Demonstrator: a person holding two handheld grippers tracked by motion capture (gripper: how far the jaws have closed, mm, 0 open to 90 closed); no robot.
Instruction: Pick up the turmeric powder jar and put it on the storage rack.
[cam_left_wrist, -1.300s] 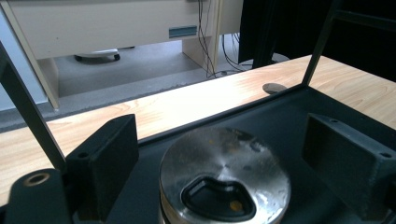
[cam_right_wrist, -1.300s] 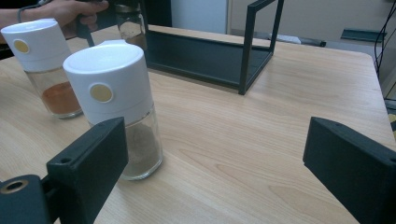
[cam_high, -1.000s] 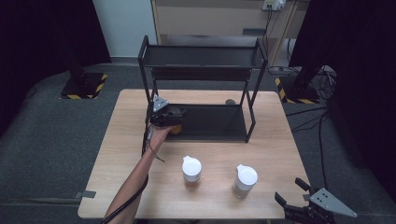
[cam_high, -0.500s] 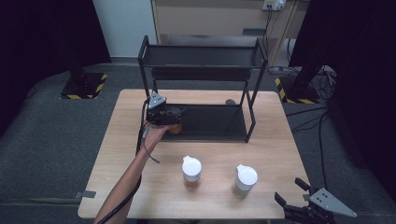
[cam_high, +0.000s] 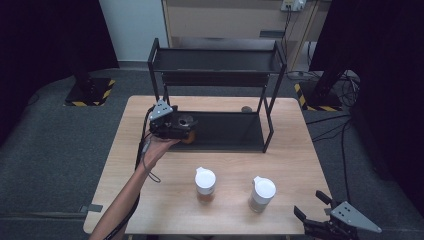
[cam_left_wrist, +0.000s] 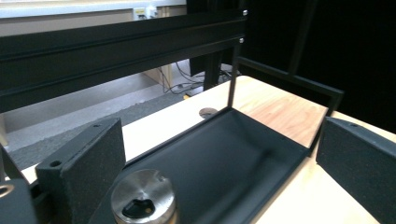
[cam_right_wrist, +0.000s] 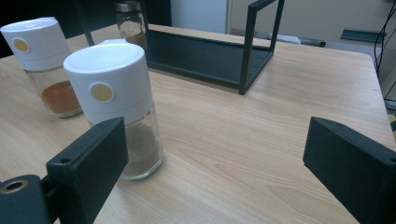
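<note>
A glass jar with a metal lid (cam_high: 186, 121) stands at the left end of the lower tray (cam_high: 235, 135) of a black two-tier rack. My left gripper (cam_high: 176, 129) hovers just left of it, held in a hand. Its jaws have just been opening. In the left gripper view the left gripper (cam_left_wrist: 215, 154) is open and the jar lid (cam_left_wrist: 144, 198) sits low between the pads, touching neither. My right gripper (cam_high: 311, 205) rests at the table's near right corner. In the right gripper view the right gripper (cam_right_wrist: 215, 140) stands open beside a white-capped jar (cam_right_wrist: 116, 107).
Two white-capped spice jars stand on the wooden table in front of the rack, one with orange powder (cam_high: 205, 184) and one with grey-brown powder (cam_high: 262, 194). The rack's upper shelf (cam_high: 217, 62) overhangs the tray. A round cable hole (cam_high: 246, 108) lies behind the rack.
My left gripper has risen and drawn slightly back to the left, so the jar's metal lid now shows beside it. The right gripper has stayed put.
</note>
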